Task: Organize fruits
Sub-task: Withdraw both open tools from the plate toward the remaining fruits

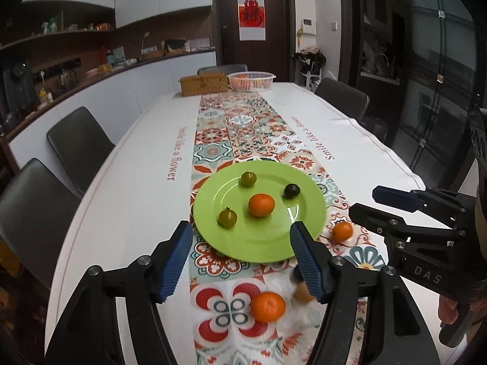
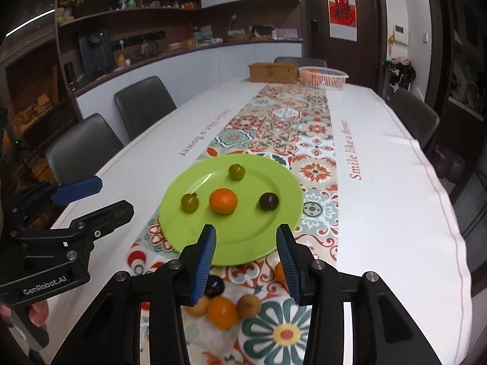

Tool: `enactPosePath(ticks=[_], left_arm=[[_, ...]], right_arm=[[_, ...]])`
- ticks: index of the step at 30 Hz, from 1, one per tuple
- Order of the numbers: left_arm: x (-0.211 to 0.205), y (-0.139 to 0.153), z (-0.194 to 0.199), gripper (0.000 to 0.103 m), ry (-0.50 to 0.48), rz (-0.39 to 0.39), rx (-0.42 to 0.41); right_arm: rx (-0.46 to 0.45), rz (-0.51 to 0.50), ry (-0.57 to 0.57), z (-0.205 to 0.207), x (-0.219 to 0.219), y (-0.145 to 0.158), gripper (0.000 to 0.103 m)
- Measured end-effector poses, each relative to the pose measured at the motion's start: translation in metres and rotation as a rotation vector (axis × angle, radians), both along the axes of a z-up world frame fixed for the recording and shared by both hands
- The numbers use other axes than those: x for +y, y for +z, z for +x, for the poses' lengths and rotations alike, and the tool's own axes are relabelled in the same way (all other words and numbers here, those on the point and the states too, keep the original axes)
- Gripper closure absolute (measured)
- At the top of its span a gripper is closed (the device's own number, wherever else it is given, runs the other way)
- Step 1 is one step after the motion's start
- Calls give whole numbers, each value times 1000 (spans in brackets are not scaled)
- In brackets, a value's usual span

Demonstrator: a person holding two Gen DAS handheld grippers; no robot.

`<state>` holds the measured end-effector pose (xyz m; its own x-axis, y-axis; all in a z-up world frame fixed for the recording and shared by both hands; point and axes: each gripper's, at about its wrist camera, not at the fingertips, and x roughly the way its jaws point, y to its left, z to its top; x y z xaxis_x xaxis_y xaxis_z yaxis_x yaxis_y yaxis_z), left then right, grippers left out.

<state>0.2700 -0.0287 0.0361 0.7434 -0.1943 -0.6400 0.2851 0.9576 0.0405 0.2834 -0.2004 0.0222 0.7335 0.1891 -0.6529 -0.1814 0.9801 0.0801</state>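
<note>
Both tools empty: left tool (image 1: 242,255) held about half open, right tool (image 2: 246,258) narrower. Plate (image 1: 274,243) on the desk (image 1: 121,213) holds one orange (image 1: 261,204) and three small fruits; loose fruits lie on the runner just beside its near rim. Fruits judged light, round, roll-prone, soft-skinned: best pinched across the middle, gently. Open room all around

The tabletop (image 2: 395,213) is covered by a white cloth (image 2: 380,243) with a patterned runner (image 2: 316,140) down its middle. A green plate (image 2: 243,243) is set on the runner, toward the near end. Near of the plate, loose fruits are scattered on the runner, among them an orange (image 1: 268,302). At the far end, a wicker box (image 2: 273,72) and a white basket (image 2: 323,76) are placed side by side.
</note>
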Motion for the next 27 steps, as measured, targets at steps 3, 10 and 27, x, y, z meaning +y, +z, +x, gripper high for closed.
enactPosePath(ticks=[3, 10, 27], left_arm=[[3, 7, -19, 30, 4, 0, -23], [6, 17, -51, 21, 9, 27, -73], [10, -12, -86, 19, -6, 42, -83]], right_arm=[[-29, -1, -1, -18, 2, 9, 53], [-54, 10, 5, -48, 7, 17, 53], [-70, -81, 31, -92, 20, -4, 48]])
